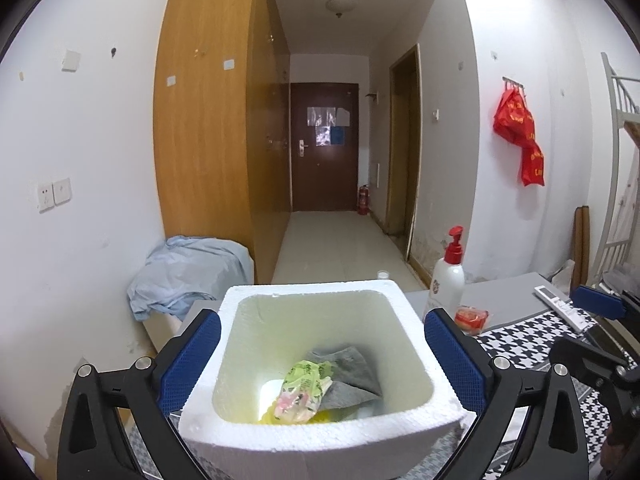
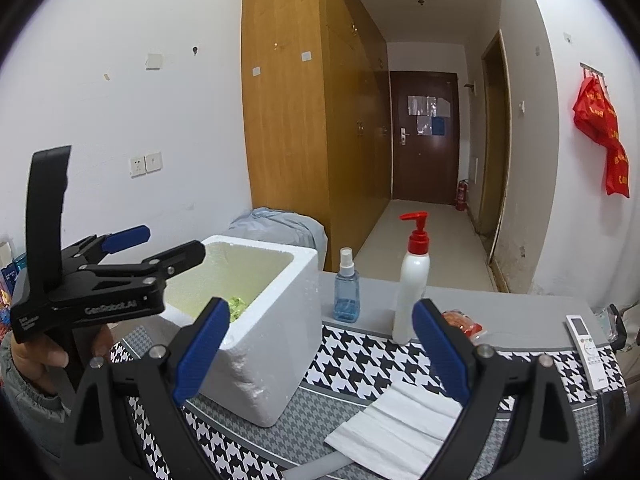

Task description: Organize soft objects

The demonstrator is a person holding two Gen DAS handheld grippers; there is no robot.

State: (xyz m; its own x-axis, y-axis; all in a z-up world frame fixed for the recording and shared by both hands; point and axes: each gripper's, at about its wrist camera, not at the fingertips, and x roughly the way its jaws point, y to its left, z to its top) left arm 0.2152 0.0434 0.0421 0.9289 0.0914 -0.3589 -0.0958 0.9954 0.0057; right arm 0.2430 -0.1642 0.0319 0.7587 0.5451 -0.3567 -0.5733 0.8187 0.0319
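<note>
Houndstooth tablecloth [image 2: 360, 364], foam box [image 1: 320, 436], both claws gaping

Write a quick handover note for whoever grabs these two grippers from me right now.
Left gripper: open, empty, held over the white foam box.
Right gripper: open, empty, above the white folded cloth on the houndstooth mat.
Done: grey cloth and green printed bag lie inside the box.
Left: the folded cloth is probably next for the box; the small red packet by the pump bottle may follow.
</note>
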